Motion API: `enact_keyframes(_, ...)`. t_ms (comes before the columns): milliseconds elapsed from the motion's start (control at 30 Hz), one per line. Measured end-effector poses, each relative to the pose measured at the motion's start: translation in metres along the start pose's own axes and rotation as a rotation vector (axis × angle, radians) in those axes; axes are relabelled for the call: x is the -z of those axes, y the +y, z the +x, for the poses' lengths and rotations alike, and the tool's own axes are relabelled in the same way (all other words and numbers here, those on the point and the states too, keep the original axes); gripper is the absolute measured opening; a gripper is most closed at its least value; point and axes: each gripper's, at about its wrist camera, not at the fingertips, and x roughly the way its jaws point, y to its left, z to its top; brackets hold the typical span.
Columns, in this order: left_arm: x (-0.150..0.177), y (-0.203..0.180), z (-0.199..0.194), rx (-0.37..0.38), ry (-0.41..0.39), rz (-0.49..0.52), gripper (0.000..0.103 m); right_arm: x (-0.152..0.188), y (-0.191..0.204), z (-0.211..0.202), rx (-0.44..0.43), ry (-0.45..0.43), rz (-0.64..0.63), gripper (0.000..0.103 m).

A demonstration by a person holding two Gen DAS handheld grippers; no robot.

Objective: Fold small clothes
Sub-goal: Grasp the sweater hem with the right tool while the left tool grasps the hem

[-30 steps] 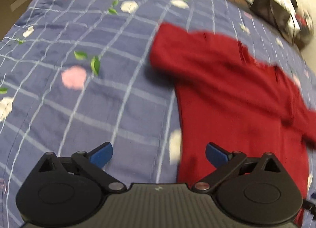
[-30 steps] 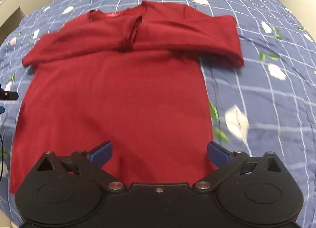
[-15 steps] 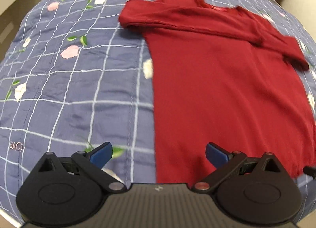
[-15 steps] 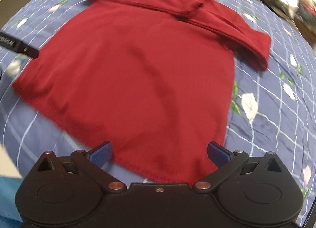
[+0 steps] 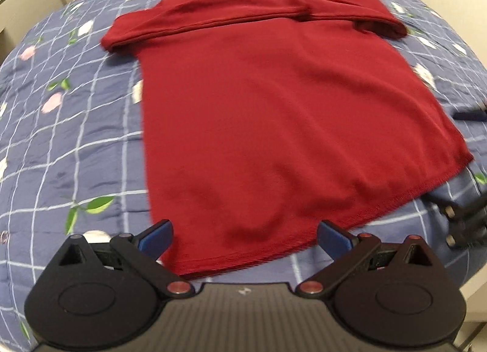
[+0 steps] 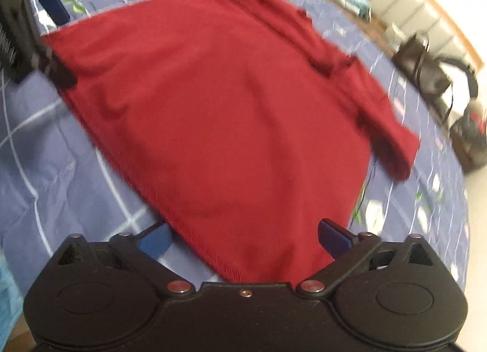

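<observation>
The left gripper (image 5: pixel 245 237) sits at the bottom of its frame with its blue fingers (image 5: pixel 155 236) spread wide, grasping nothing; the hem of the red shirt (image 5: pixel 274 114) lies between them, at the lower left corner of the garment. The shirt fills the middle of this view, flat on the blue checked quilt (image 5: pixel 76 139), with both sleeves folded across the chest near the top of the frame. At the right edge, part of the other gripper shows, blurred.

The right gripper (image 6: pixel 245 237) is likewise released, fingers (image 6: pixel 333 237) apart, with the shirt (image 6: pixel 228 114) hem corner between them at the bottom centre. The shirt runs up and away toward the upper middle, and a folded sleeve end hangs at centre right. The left gripper (image 6: pixel 30 26) appears in the upper left, by the far hem corner. A dark bag (image 6: pixel 426 65) rests on the quilt (image 6: pixel 45 175) at the upper right.
</observation>
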Motion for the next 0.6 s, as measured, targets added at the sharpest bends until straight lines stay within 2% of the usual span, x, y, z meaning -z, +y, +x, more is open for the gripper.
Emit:
enact_keyframes(67, 0.004, -0.01, 0.001, 0.009, -0.007, 0.037, 0.102, -0.003, 0.003, 0.001, -0.009, -0.023, -0.018, 0.091)
enact_keyframes(133, 0.006, -0.018, 0.003, 0.013, -0.01, 0.076, 0.102, -0.005, 0.005, 0.002, -0.043, -0.038, -0.036, 0.078)
enact_keyframes(300, 0.015, -0.042, 0.004, -0.011, -0.05, 0.204, 0.102, -0.01, 0.001, -0.012, -0.09, -0.089, -0.037, 0.03)
enact_keyframes(367, 0.018, -0.053, 0.004, -0.031, -0.072, 0.261, 0.102, -0.013, -0.003, -0.016, -0.129, -0.091, -0.012, 0.017)
enact_keyframes(467, 0.019, -0.068, 0.009, -0.132, -0.105, 0.344, 0.102, -0.022, -0.014, -0.017, -0.181, -0.08, 0.062, 0.009)
enact_keyframes(600, 0.019, -0.082, 0.018, -0.244, -0.136, 0.414, 0.1, -0.03, -0.033, -0.018, -0.249, -0.065, 0.192, 0.007)
